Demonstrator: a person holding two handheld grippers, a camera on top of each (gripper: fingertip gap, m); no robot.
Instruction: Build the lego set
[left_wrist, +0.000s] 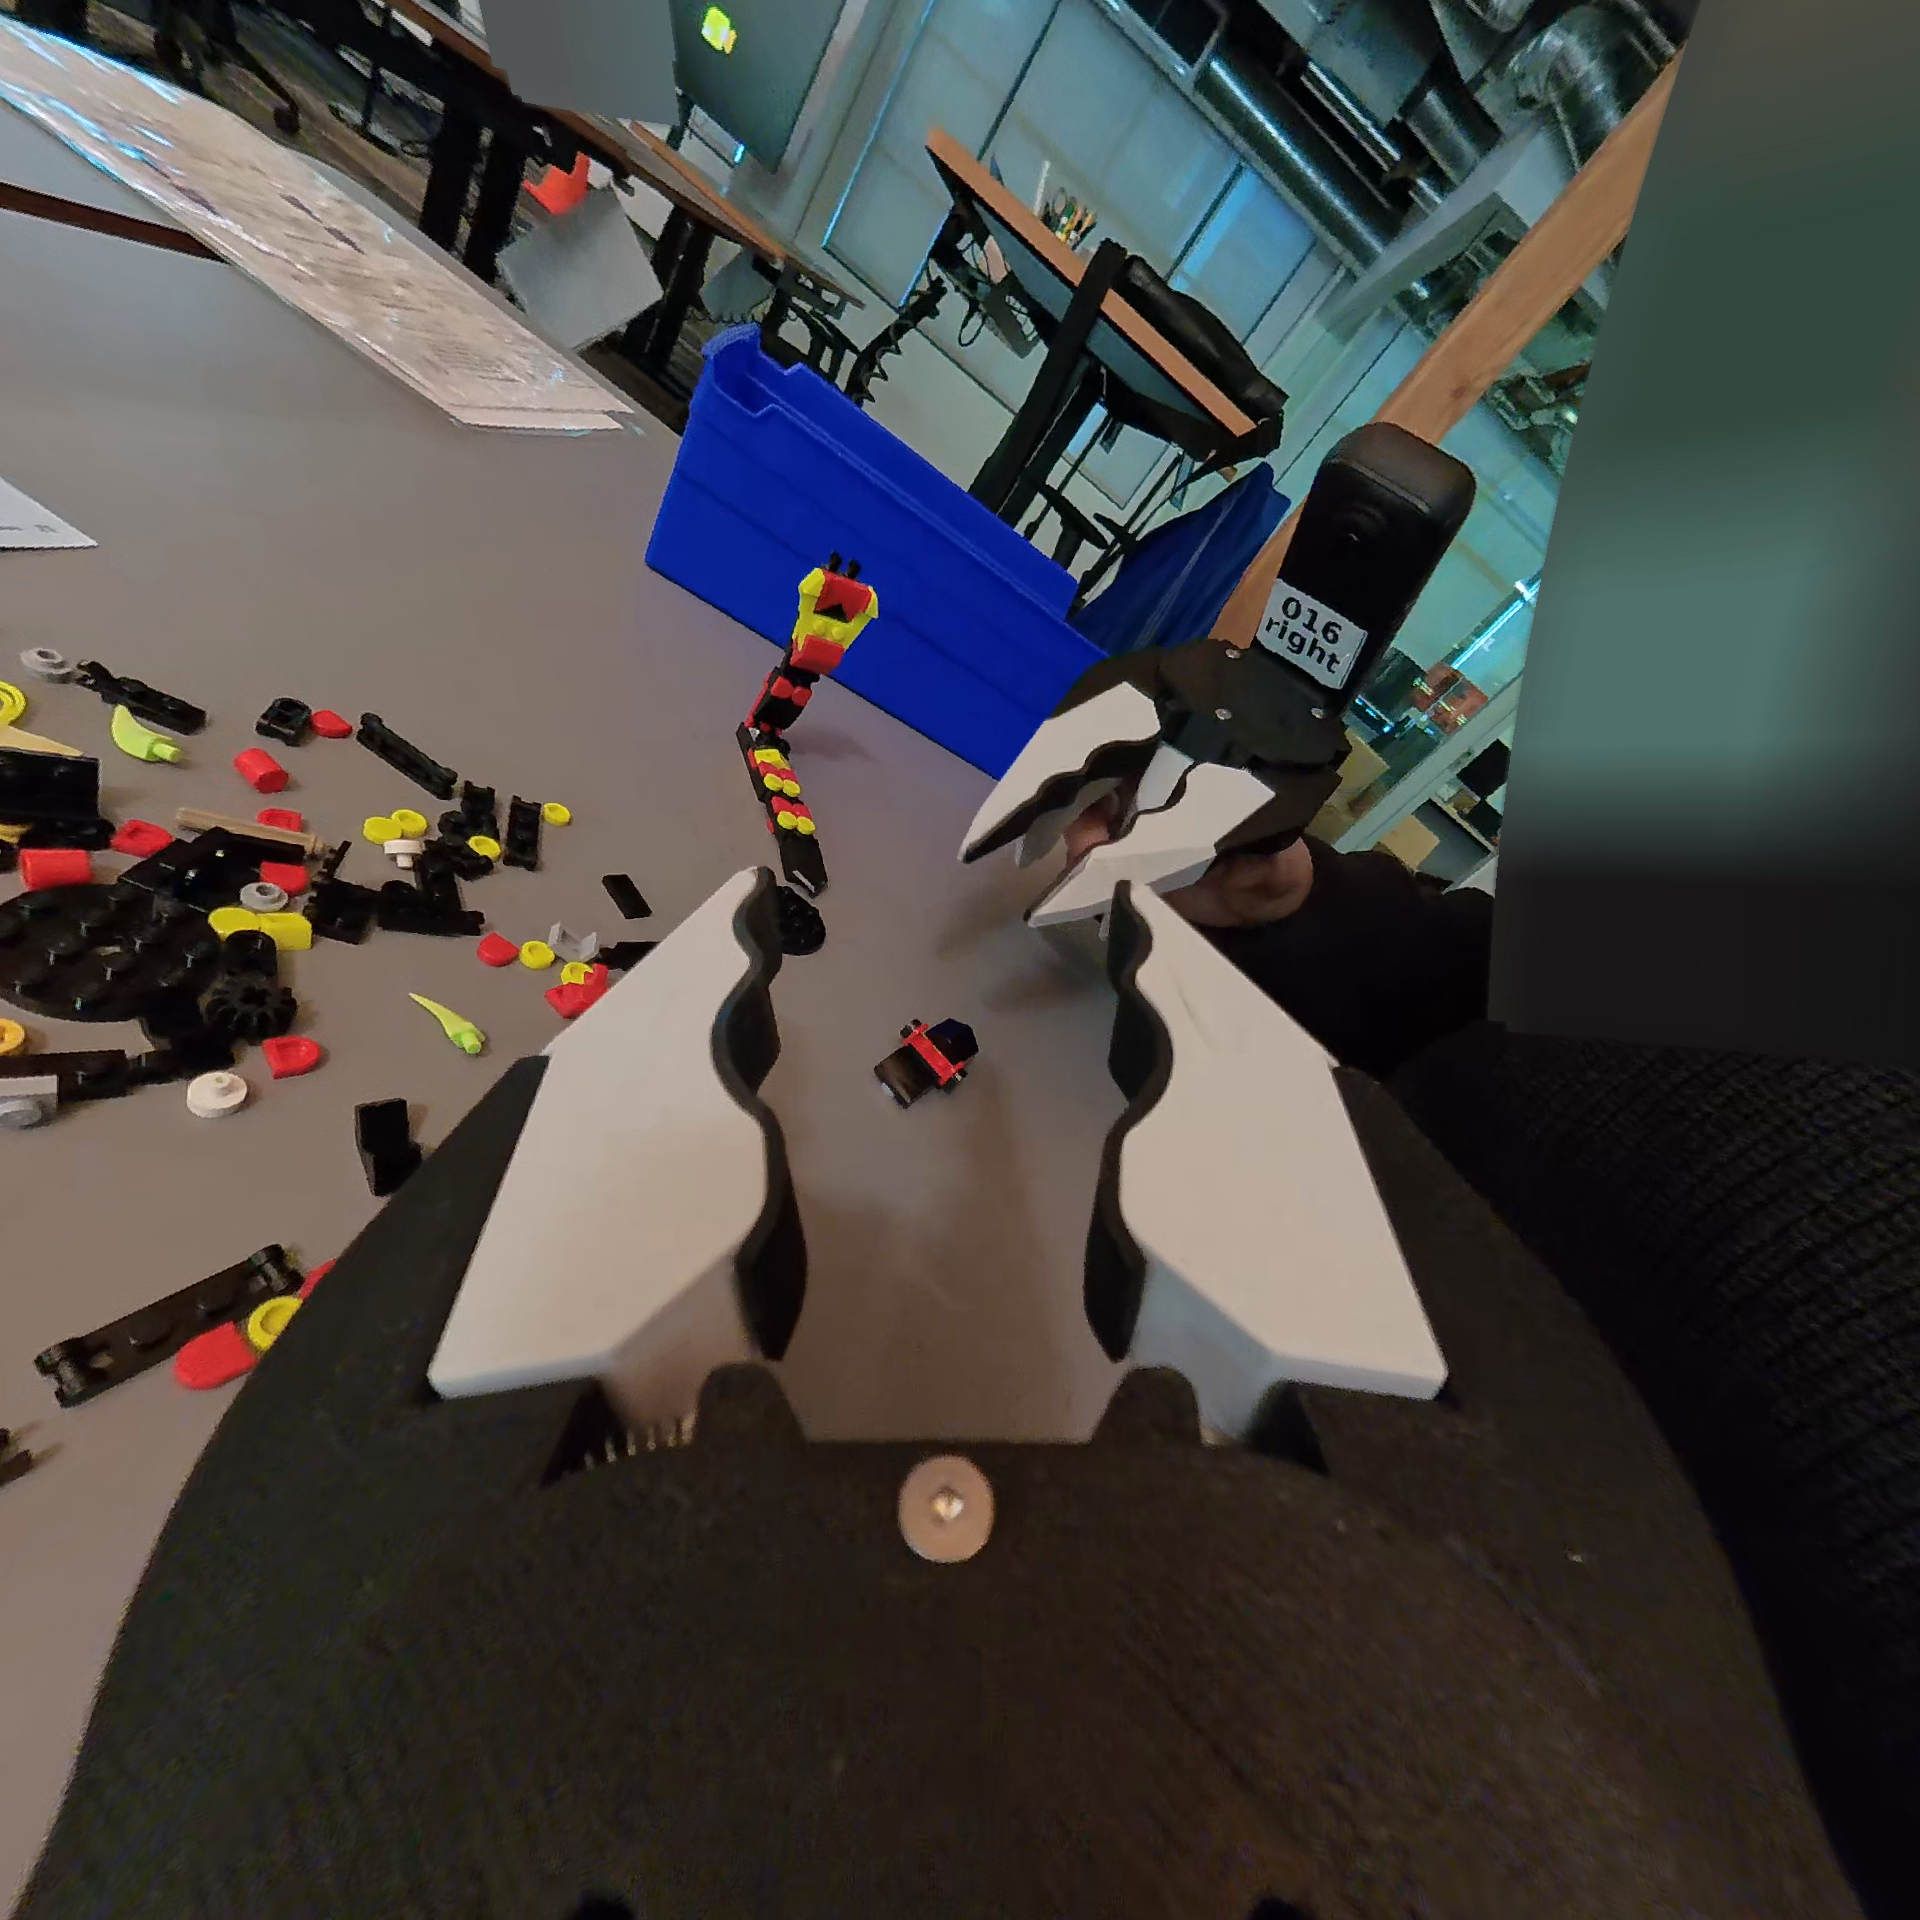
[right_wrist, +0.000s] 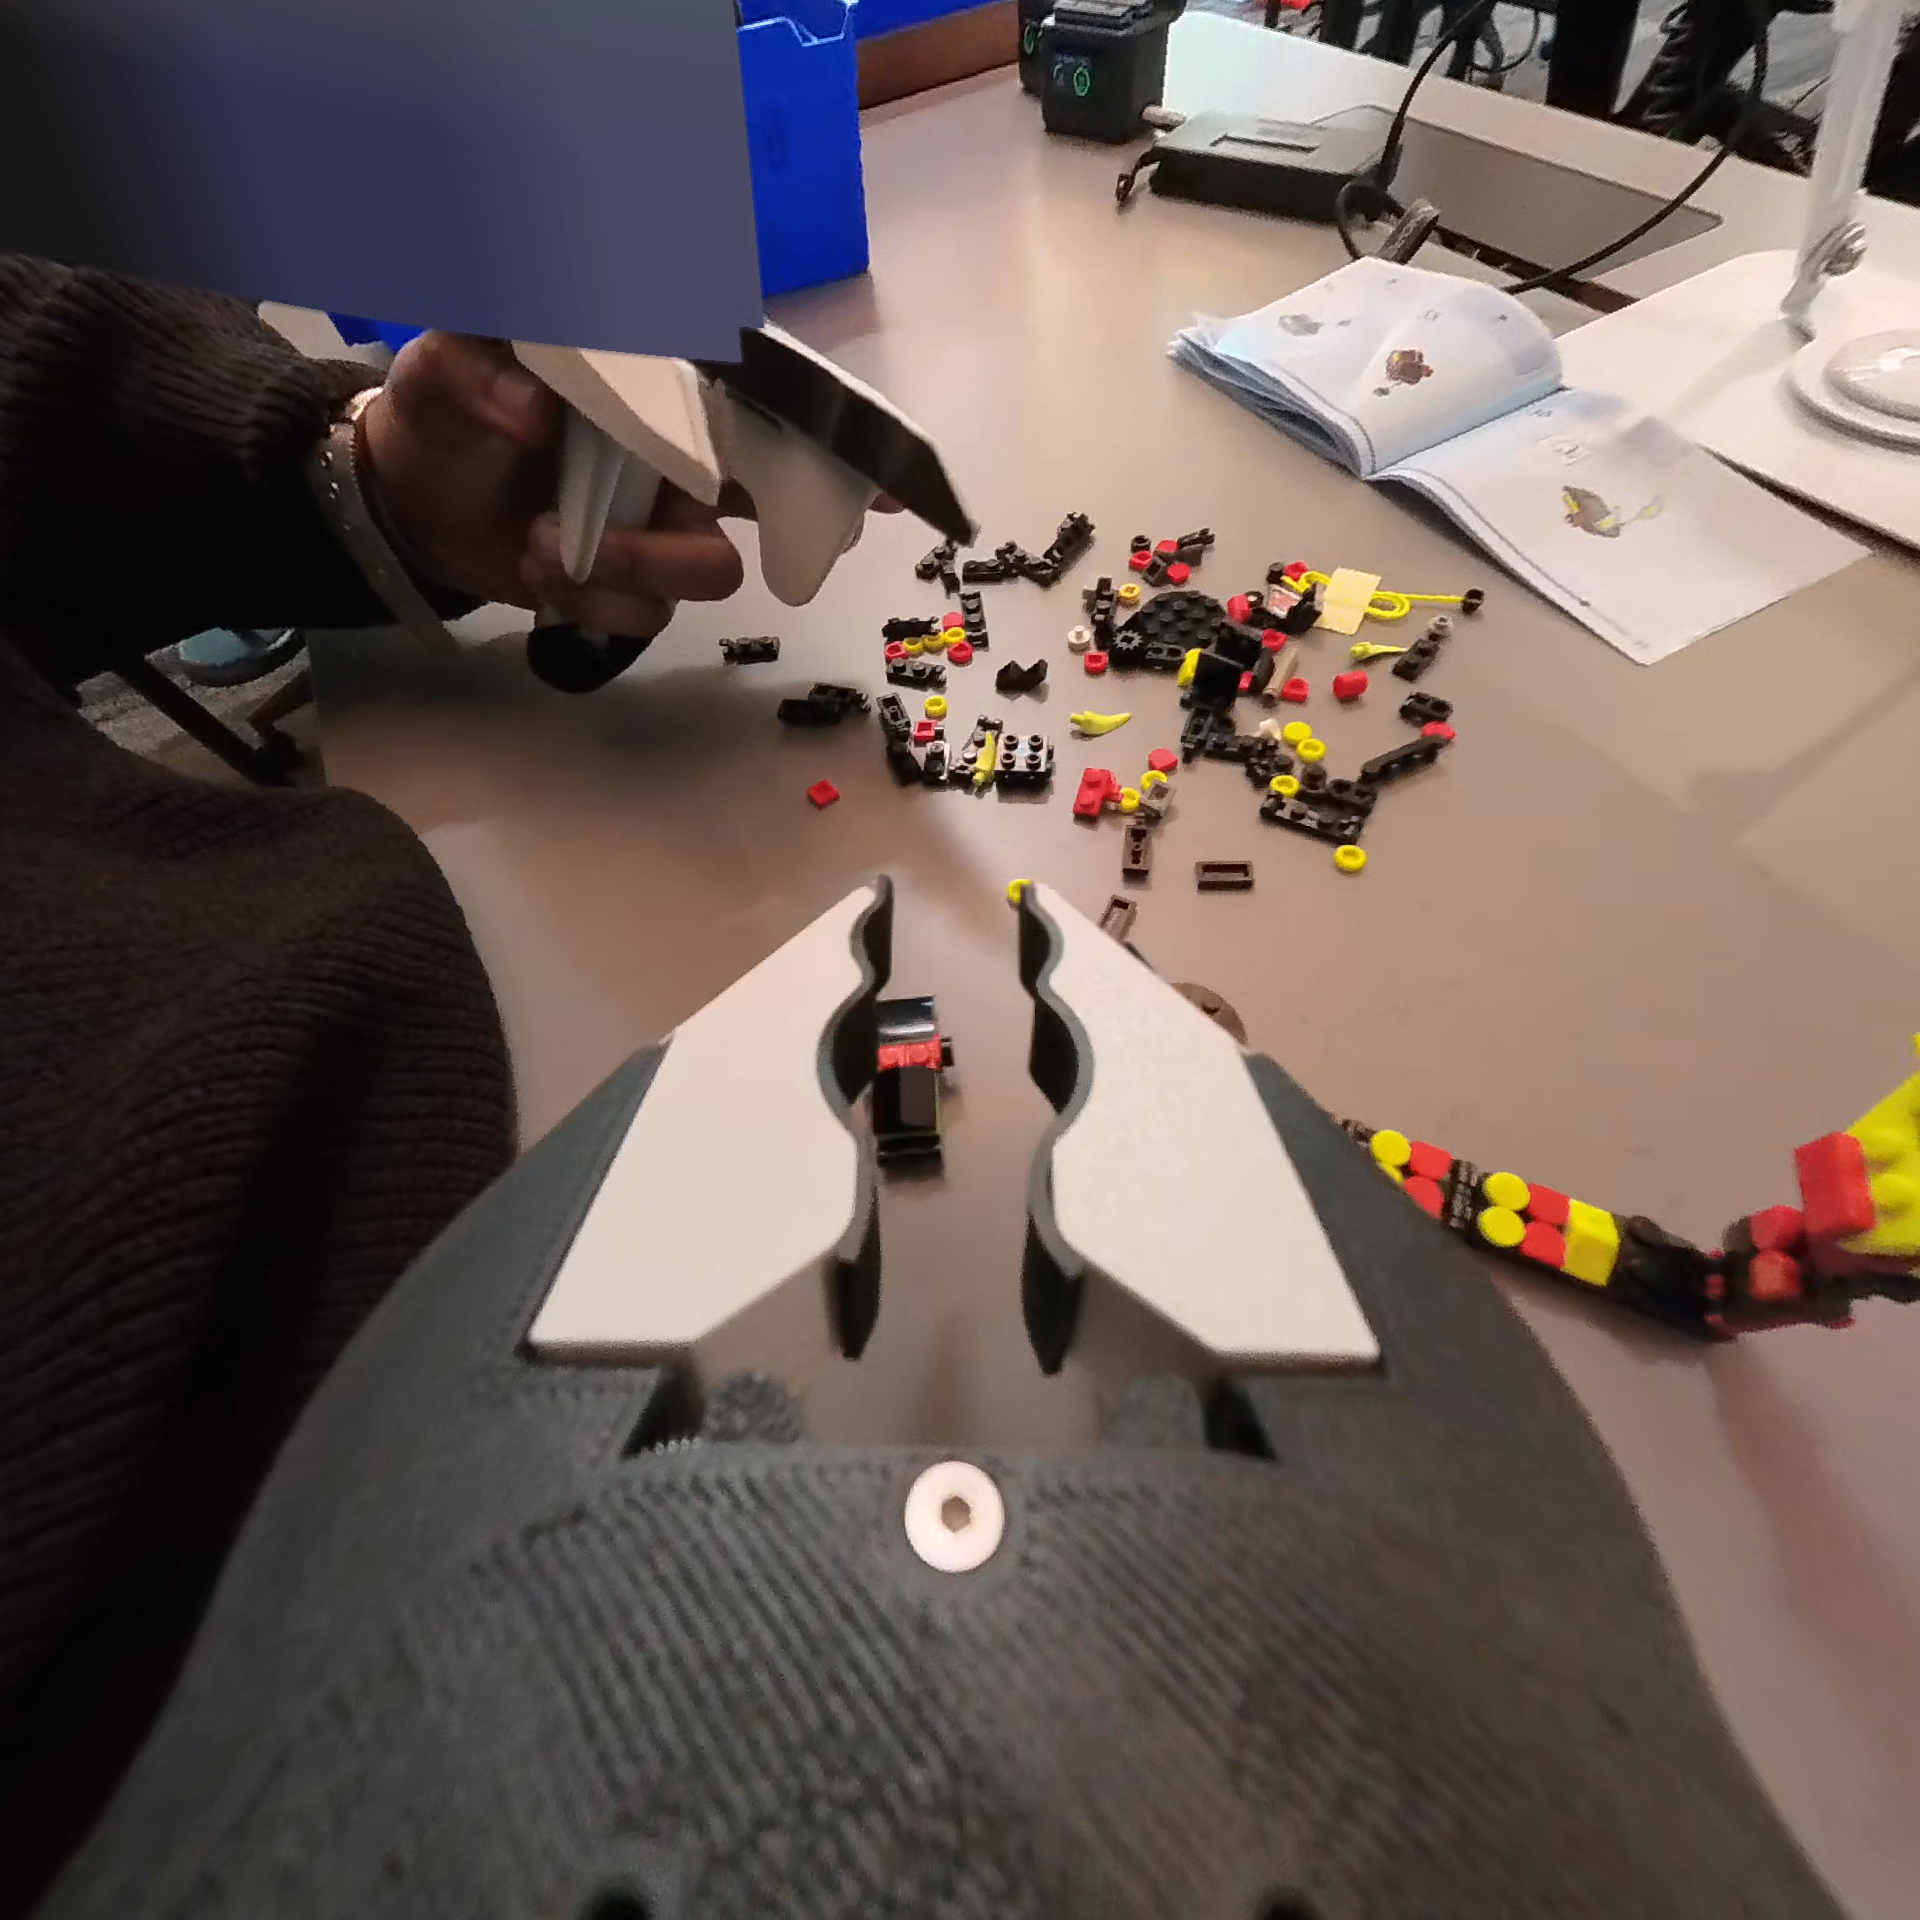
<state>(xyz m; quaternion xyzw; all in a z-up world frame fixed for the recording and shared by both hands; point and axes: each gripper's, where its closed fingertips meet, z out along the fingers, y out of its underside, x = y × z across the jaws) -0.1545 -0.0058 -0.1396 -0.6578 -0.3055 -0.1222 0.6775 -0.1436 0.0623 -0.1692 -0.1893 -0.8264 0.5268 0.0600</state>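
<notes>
Grey tabletop (left_wrist: 312, 499) in a workshop carries scattered black, red and yellow lego pieces (right_wrist: 1174, 686), an open instruction booklet (right_wrist: 1455, 436) at two o'clock in the right wrist view, and a blue bin (left_wrist: 831, 551). Left gripper (left_wrist: 940, 904) hangs with fingers released and spread, a small black-and-red sub-assembly (left_wrist: 925, 1062) lying on the table between them. Right gripper (right_wrist: 954, 899) also stands parted around that piece, unclenched. Part-built red, yellow and black snake model (left_wrist: 805, 717) rises at twelve o'clock in the left wrist view.
</notes>
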